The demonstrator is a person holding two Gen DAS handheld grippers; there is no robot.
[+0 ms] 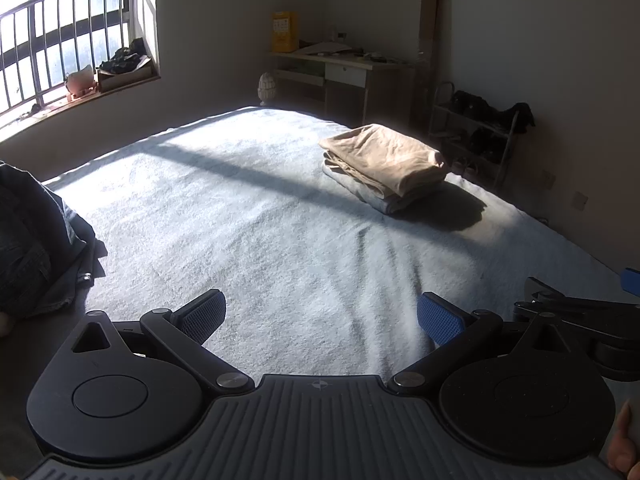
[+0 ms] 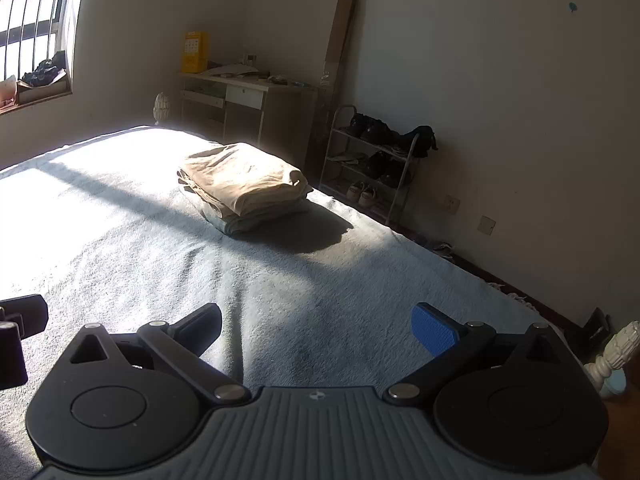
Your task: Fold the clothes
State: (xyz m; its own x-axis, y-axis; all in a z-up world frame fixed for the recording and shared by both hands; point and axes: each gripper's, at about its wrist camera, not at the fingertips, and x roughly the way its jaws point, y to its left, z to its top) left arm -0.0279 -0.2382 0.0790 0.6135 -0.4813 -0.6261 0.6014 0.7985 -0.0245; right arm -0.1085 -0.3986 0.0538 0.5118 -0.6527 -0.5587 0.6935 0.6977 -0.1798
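- The bed (image 1: 248,216), under a pale blue blanket, fills most of both my views; a broad band of sunlight with a dark diagonal shadow crosses it.
- From my left wrist view I see a dark denim garment (image 1: 28,248) heaped at the bed's near left edge, cut off by the frame; my right wrist view does not show it.
- The folded stack of clothes (image 1: 384,164) lies on the far right part of the bed, a beige piece on top of a pale grey one, casting a shadow toward the near right. Both views catch it (image 2: 244,184).
- Beyond the bed's far end stands a desk (image 2: 248,100); small items clutter its tabletop, too small to tell, and a yellow box (image 2: 195,51) stands at its far left.
- A shoe rack (image 2: 372,160) with dark shoes stands against the right wall, clearer in my right view.
- The barred window (image 1: 68,36) at far left is overexposed; a box of dark stuff sits on its sill.
- My left gripper (image 1: 320,318) hangs above the near blanket, jaws spread wide, holding nothing.
- My right gripper (image 2: 316,328) is likewise wide apart and empty, just beside the left one; each view catches an edge of the other.
- A white bedpost (image 2: 616,348) shows only in the right view, near right.
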